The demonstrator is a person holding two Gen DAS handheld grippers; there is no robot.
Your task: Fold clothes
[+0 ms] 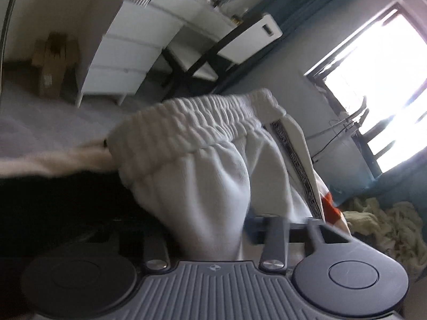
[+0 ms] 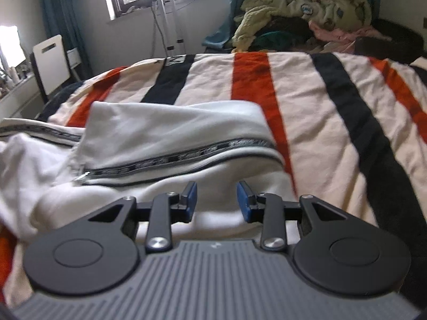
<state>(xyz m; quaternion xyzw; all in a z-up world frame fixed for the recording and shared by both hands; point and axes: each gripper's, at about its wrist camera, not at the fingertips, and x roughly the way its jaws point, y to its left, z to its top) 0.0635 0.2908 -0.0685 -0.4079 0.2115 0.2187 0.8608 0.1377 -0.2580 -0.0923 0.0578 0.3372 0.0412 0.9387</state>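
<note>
White trousers (image 2: 165, 160) on a striped blanket (image 2: 333, 112), one end lifted.
Left gripper (image 1: 213, 240) tilted sideways, cloth bunched between its fingers, waistband (image 1: 192, 125) hanging ahead; grip itself hidden. Right gripper (image 2: 217, 200) level, just above the trousers, jaws apart, empty. Window (image 1: 379, 85), drawers (image 1: 128, 56) behind.

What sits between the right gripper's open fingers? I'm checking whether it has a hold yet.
Only the white trousers show through the gap, lying on the striped blanket; in the right wrist view the right gripper is open, clamping nothing.
</note>
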